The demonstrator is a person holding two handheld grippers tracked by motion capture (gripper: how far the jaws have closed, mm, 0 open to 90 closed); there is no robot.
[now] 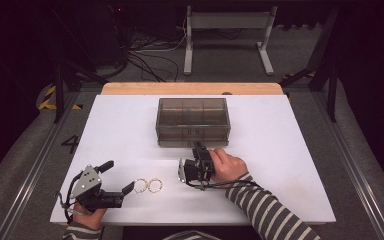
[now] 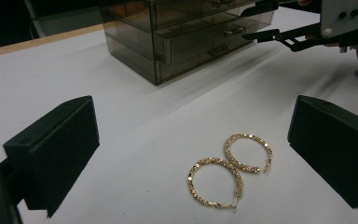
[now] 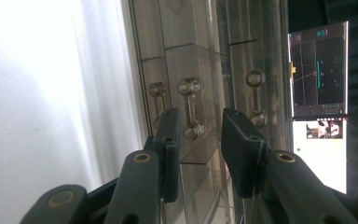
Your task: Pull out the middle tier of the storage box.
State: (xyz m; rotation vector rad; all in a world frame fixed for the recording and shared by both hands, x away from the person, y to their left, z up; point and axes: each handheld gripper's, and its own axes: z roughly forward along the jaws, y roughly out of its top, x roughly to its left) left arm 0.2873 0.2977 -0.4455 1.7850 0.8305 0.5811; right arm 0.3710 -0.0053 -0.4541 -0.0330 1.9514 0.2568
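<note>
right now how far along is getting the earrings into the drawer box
Done: the middle drawer looks pulled out slightly. In hand: the right gripper sits at the drawer box, jaws a little apart around the middle handle, not pressing it. The left gripper waits open beside the earrings. Left: both earrings lie on the table, not yet picked up.

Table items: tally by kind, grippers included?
Gold hoop earrings: 2
Smoky clear drawer box: 1
Handheld grippers: 2, left gripper, right gripper
Total: 5
</note>
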